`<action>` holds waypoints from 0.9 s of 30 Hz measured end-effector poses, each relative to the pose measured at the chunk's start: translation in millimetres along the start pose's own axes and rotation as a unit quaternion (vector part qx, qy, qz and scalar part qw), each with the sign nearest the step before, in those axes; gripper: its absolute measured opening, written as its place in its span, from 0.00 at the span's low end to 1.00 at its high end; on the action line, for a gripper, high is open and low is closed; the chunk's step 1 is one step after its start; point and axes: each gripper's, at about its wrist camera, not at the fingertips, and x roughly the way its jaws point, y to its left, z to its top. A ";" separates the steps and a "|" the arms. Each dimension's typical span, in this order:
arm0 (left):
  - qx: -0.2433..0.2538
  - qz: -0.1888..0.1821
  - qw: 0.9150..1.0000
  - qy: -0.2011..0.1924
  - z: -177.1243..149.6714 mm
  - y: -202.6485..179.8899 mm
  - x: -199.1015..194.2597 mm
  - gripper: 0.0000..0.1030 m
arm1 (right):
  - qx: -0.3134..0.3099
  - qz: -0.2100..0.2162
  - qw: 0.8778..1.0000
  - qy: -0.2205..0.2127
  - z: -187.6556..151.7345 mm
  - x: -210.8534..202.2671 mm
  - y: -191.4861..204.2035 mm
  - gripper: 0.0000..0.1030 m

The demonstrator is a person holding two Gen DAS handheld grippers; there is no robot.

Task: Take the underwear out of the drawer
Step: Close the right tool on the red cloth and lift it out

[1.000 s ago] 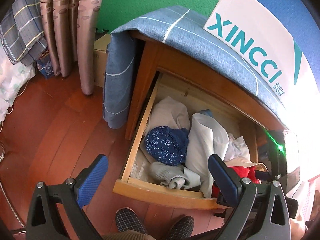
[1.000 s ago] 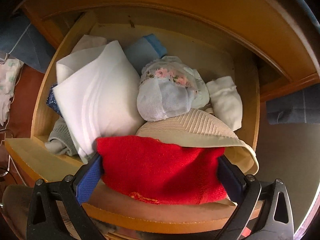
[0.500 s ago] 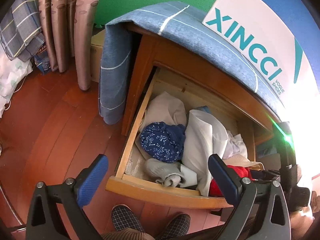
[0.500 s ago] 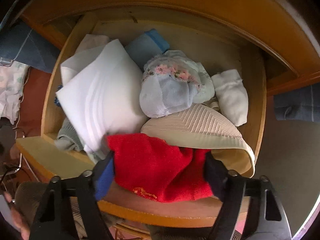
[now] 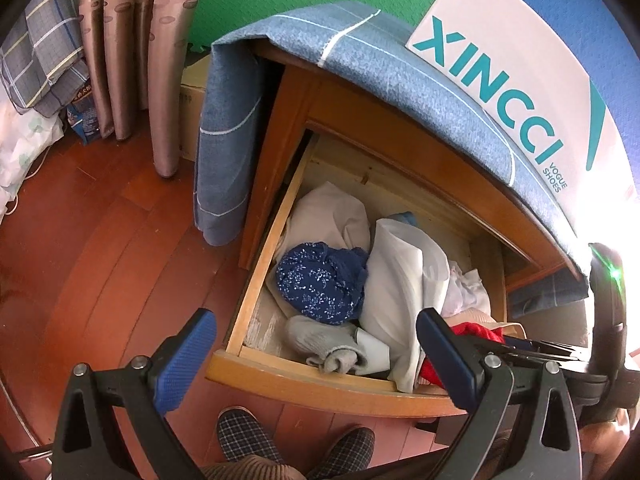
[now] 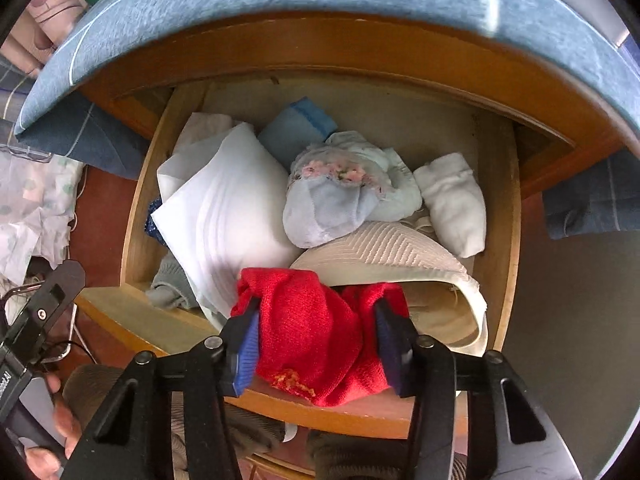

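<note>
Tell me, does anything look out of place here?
Nothing looks damaged or spilled. The drawer is simply untidy: clothes lie loosely heaped, and a red garment, pinched by the right tool, hangs over the front edge.

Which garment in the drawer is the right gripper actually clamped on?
The red knit piece at the drawer front edge, bunched inside the right gripper. The white folded cloth, lace-trimmed pale blue underwear and cream ribbed piece lie untouched behind it.
</note>
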 end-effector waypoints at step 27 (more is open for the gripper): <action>-0.015 -0.009 1.000 0.006 0.8 3.6 2.7 0.99 | 0.013 -0.045 0.997 0.065 3.1 35.4 12.5 0.99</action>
